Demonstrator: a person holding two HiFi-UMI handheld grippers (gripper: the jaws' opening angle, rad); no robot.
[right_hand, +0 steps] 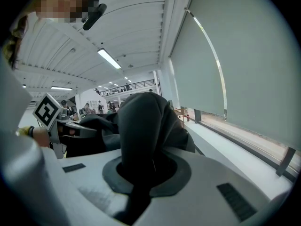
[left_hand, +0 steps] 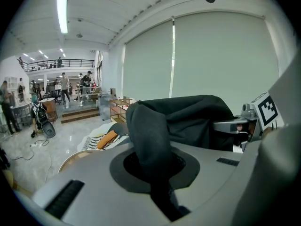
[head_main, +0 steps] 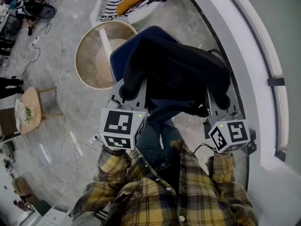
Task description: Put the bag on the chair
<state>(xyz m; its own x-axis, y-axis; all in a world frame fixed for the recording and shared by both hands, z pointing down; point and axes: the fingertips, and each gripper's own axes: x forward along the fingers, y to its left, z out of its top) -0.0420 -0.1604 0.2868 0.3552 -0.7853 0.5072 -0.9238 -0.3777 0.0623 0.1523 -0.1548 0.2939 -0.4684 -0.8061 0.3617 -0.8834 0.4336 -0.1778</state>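
In the head view a black fabric bag (head_main: 176,72) hangs between my two grippers. It is over a navy blue chair (head_main: 160,31), which it mostly hides. My left gripper (head_main: 128,89) is shut on the bag's left side and my right gripper (head_main: 222,100) is shut on its right side. The left gripper view shows a fold of the bag (left_hand: 153,131) pinched in my left gripper (left_hand: 157,175). In the right gripper view another fold of the bag (right_hand: 141,126) is pinched in my right gripper (right_hand: 141,175). Whether the bag touches the seat is hidden.
A round wood-rimmed table (head_main: 83,60) stands just left of the chair. A white seat with a striped cloth (head_main: 113,6) is beyond it. A small wooden stool (head_main: 29,108) and cables (head_main: 59,79) are on the floor at left. A curved white window ledge (head_main: 256,60) runs along the right.
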